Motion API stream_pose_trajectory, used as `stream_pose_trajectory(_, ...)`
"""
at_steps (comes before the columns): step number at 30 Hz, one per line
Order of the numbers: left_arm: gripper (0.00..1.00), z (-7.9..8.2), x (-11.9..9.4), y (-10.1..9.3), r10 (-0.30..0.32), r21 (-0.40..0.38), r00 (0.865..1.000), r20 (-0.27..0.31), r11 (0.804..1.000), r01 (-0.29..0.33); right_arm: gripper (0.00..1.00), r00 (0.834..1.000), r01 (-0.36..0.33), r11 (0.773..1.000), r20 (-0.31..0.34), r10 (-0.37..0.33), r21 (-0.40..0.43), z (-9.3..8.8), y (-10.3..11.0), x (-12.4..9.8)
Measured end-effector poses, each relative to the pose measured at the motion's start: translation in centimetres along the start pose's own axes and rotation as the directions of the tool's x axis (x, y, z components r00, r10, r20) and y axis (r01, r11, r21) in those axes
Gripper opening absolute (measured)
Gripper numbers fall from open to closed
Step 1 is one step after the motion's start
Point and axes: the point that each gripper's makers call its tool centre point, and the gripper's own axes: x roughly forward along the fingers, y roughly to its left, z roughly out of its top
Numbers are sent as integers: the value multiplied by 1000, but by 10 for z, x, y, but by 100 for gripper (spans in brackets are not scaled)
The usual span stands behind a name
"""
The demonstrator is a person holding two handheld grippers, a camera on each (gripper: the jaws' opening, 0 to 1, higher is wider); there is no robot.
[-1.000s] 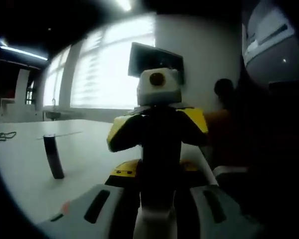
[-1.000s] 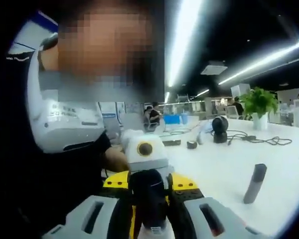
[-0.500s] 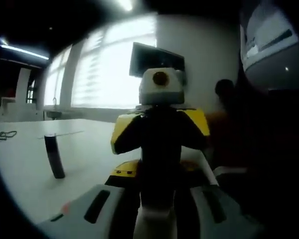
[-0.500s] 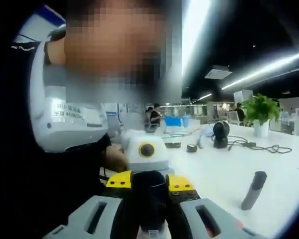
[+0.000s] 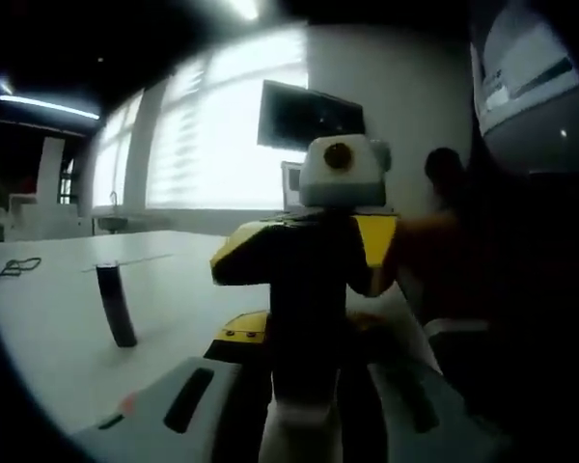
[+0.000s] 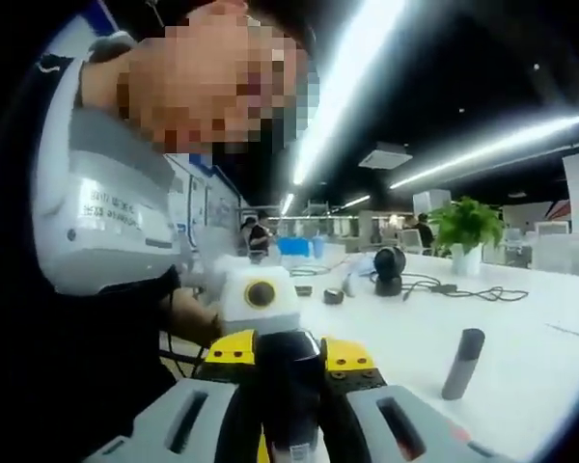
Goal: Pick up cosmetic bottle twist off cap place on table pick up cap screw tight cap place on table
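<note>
A dark cosmetic bottle (image 5: 307, 318) hangs in the air above the white table (image 5: 58, 328), held between my two grippers, which face each other. My left gripper (image 5: 304, 397) is shut on its near end. My right gripper (image 5: 309, 258), yellow-jawed, is shut on the far end. In the right gripper view the same bottle (image 6: 289, 381) runs from my right gripper (image 6: 289, 410) to the left gripper (image 6: 288, 349) beyond. I cannot tell which end is the cap. A slim dark cylinder (image 5: 117, 305) stands upright on the table, seen too in the right gripper view (image 6: 461, 364).
The person stands close behind the grippers, a hand (image 6: 198, 323) on the left one. On the table lie cables (image 6: 463, 289), a black round device (image 6: 390, 270), a small dark roll (image 6: 334, 296) and a potted plant (image 6: 463, 231). A monitor (image 5: 309, 114) hangs by the window.
Both views have shifted a little with the hands. The right gripper sits slightly further right and higher in the left gripper view. Both grips on the bottle are unchanged; the cylinder still stands.
</note>
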Motion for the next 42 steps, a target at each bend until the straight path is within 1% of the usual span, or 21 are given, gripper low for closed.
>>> stream_pose_trajectory(1,14,0,0,-2,-4,-6,1000,0,1000,4,15,1000,21,1000,-1,-21,-19,0,-4,-1)
stream_pose_trajectory(5,14,0,0,-3,-7,-3,1000,1,1000,7,15,1000,19,1000,-11,-19,-13,-1,0,0)
stream_pose_trajectory(12,15,0,0,-2,-7,-10,1000,5,1000,7,16,1000,25,1000,-11,-25,-19,-1,1,2)
stream_pose_trajectory(24,16,0,2,-4,-8,9,1000,20,1000,8,17,1000,1,1000,-12,-1,-29,-1,2,1)
stream_pose_trajectory(29,16,0,2,-4,-7,3,1000,22,1000,7,18,1000,-2,999,-32,1,-46,-3,2,1)
stream_pose_trajectory(30,16,0,2,-4,-8,2,1000,23,1000,8,20,999,-6,999,-34,5,-43,-3,2,1)
stream_pose_trajectory(31,16,-1,2,-4,-8,-3,1000,20,1000,8,25,1000,-17,1000,-20,16,-22,-1,5,2)
stream_pose_trajectory(32,16,-1,2,-4,-9,-4,1000,22,1000,10,31,1000,-19,1000,-18,18,-23,-1,5,2)
stream_pose_trajectory(33,16,-1,2,-4,-11,-6,1000,22,1000,11,33,1000,-21,1000,-18,21,-19,-1,6,2)
stream_pose_trajectory(35,16,-1,2,-4,-13,-10,1000,23,1000,13,33,999,-2,999,-38,0,-40,-5,3,2)
stream_pose_trajectory(36,16,-1,2,-4,-13,-10,1000,22,1000,14,34,999,2,999,-41,-4,-36,-6,2,2)
stream_pose_trajectory(38,16,-1,2,-4,-14,-12,1000,22,1000,14,34,1000,14,999,-22,-14,-35,-4,-1,1)
stream_pose_trajectory(39,16,-1,2,-3,-15,-13,1000,22,1000,15,34,1000,10,1000,-11,-10,-2,-2,0,0)
stream_pose_trajectory(40,16,-1,2,-3,-15,-13,1000,22,1000,16,34,1000,12,1000,0,-12,-1,-1,-1,-2)
stream_pose_trajectory(42,16,-1,2,-3,-16,-18,1000,22,1000,16,35,1000,11,1000,4,-11,10,-1,0,-3)
